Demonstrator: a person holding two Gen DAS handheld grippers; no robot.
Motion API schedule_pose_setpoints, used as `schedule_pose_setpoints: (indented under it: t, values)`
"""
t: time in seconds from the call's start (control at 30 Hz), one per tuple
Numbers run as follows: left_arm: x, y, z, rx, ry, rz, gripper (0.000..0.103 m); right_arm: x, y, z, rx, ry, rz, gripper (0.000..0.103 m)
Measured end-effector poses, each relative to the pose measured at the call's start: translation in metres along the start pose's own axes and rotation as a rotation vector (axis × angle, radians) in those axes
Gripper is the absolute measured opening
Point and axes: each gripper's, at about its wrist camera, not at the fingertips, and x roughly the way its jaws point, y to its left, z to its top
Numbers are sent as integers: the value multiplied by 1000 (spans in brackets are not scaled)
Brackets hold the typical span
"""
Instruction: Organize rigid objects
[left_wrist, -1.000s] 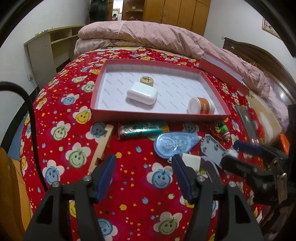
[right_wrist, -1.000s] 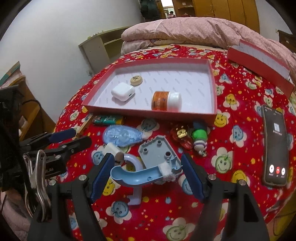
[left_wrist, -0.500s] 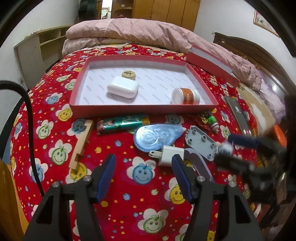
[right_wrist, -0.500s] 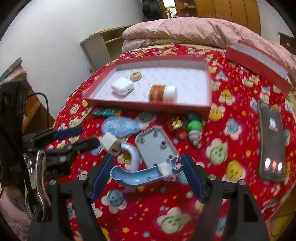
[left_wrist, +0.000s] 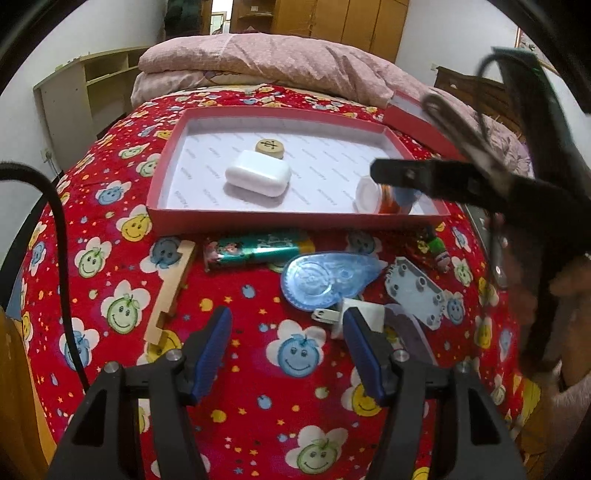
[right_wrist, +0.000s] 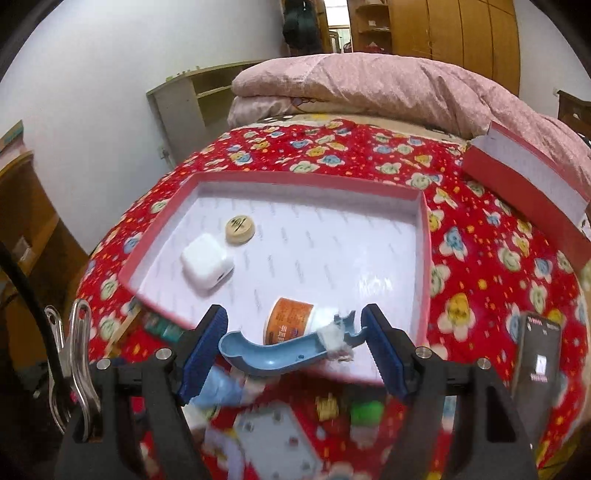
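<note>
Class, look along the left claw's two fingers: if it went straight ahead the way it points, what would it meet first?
Probably the red smiley bedspread itself; nothing lies between the fingers of the left claw. Further along that line lies the green tube, though depth is hard to judge.

Red smiley-print bedspread (left_wrist: 295, 354), red tray (left_wrist: 295, 218) w/ white inside, pink quilt (left_wrist: 280, 62)

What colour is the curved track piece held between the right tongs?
Light blue, with a whitish bit at one end: the curved track piece shows best in the right wrist view.
</note>
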Motion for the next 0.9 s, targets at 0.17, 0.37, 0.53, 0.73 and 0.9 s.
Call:
schedule_pose_setpoints:
  t: [0.17,0.37,0.53,0.73,0.9]
  values:
    - [2,5,1,-11,-1,4,66,10,-2,15,16,-31,1,76]
    - [3,8,1,-18,-3,13,66,11,-4,21,53,-61,35,97]
    - [1,15,2,-43,-9,17,66,5,-4,21,45,-74,36,99]
    - [-3,18,2,-50,-16,22,66,-4,-9,16,52,-56,61,99]
    - [-6,11,1,-30,-20,13,66,-21,-7,0,16,-33,61,99]
